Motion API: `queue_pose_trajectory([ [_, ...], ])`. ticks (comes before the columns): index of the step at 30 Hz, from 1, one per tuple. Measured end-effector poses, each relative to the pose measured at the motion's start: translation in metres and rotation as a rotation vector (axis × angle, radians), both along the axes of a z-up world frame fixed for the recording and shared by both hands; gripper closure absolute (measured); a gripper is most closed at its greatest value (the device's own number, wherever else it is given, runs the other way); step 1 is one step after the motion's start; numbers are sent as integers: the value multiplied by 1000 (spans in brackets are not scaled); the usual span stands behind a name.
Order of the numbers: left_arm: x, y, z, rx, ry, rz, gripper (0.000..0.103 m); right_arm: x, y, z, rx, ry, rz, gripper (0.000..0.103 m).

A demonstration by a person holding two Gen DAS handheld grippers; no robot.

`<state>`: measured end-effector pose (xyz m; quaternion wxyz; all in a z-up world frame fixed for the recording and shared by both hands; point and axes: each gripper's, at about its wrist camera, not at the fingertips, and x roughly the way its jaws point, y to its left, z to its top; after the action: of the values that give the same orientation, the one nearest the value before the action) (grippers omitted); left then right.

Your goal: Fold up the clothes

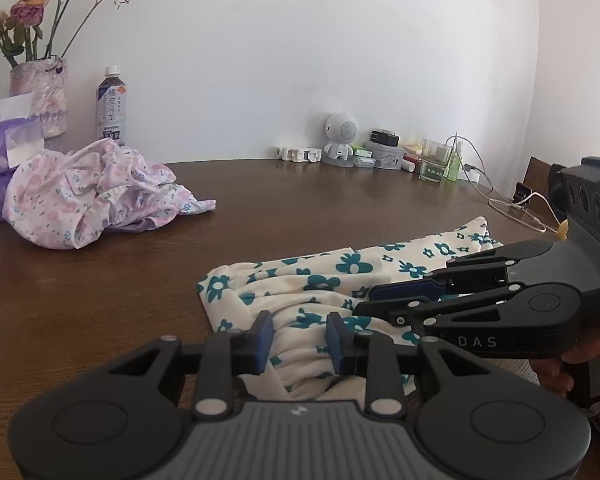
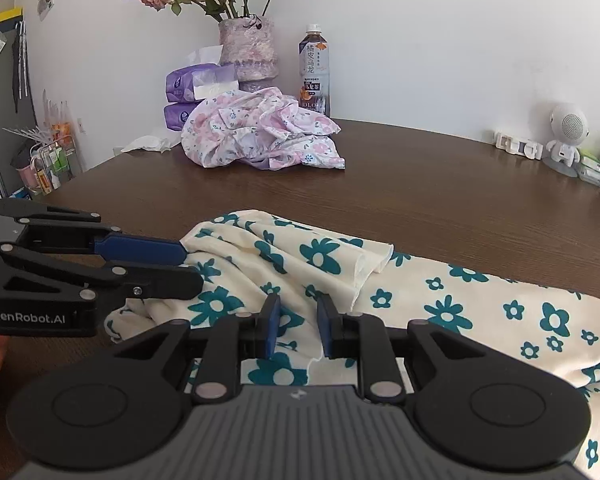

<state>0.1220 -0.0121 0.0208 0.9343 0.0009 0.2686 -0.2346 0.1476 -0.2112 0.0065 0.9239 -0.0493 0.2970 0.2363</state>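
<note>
Across the wooden table (image 1: pixel 340 200), which fills both views, everything can be placed from the cream garment with teal flowers (image 2: pixel 480 312) lying along its near edge. Well beyond that garment, toward the wall, sits a crumpled heap of pink floral clothes (image 2: pixel 260 136); behind the heap stand a vase of dried roses (image 2: pixel 250 50), a tea bottle (image 2: pixel 314 72) and purple tissue packs (image 2: pixel 188 88). Far off to the garment's other side, against the wall, is a small white robot figure (image 1: pixel 341 136) among desk clutter.

The cream garment is thin, limp and light, already bunched into soft pleats at the end where both tools meet. It should drape and slide easily on the polished wood, so a pinch on a single layer would probably let the rest sag. A gathered hem or doubled edge looks the safer hold, with the two grips spread apart along that edge to keep it taut.

The left gripper (image 1: pixel 299 338) stands narrowed, its blue pads pressing on a ruffled bundle of the fabric at the garment's end. The right gripper (image 2: pixel 298 328), just beside it, is drawn in further, with a fold of cloth rising between its pads; from its own camera contact looks likely, and the left view shows its fingers (image 1: pixel 400 290) closed over the cloth's surface.
</note>
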Motion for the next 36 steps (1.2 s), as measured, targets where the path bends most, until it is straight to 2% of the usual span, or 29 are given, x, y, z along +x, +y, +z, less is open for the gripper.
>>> queue_pose_trajectory([
  [2,-2,6,10,-34,-13,-5,60,-2,-5,6,37,3,2,81],
  [3,-3,9,16,-45,-27,0,49,-3,-9,11,71,3,5,77],
  [4,0,12,22,-41,-42,17,46,-4,-15,19,112,-6,5,70],
  [6,8,15,34,-23,-66,51,46,-2,-23,32,158,-29,-8,59],
  [9,33,18,38,-13,-49,80,46,15,-25,42,133,-38,-41,56],
  [14,73,23,27,-24,26,123,49,53,-17,30,115,46,-74,55],
  [17,78,23,10,-41,80,104,64,64,-14,17,118,78,-93,55],
  [18,80,21,5,-37,99,93,73,65,-14,13,117,87,-90,57],
  [19,81,20,1,-35,114,84,81,65,-13,11,106,90,-84,64],
  [22,82,15,-9,-6,124,76,81,64,-8,4,61,82,-69,72],
  [25,78,15,-8,-13,104,80,82,62,-7,1,45,62,-56,72],
  [27,70,21,-1,-52,78,92,78,60,-8,1,49,47,-54,72],
  [29,52,29,11,-84,21,103,66,51,-12,7,77,23,-66,68],
  [31,29,33,21,-92,-24,82,50,32,-19,19,105,-30,-55,60],
  [34,-6,30,26,-53,-45,4,48,-11,-20,35,104,-110,16,47],
  [36,-26,22,20,14,-34,-50,48,-35,-14,33,57,-111,85,45],
])
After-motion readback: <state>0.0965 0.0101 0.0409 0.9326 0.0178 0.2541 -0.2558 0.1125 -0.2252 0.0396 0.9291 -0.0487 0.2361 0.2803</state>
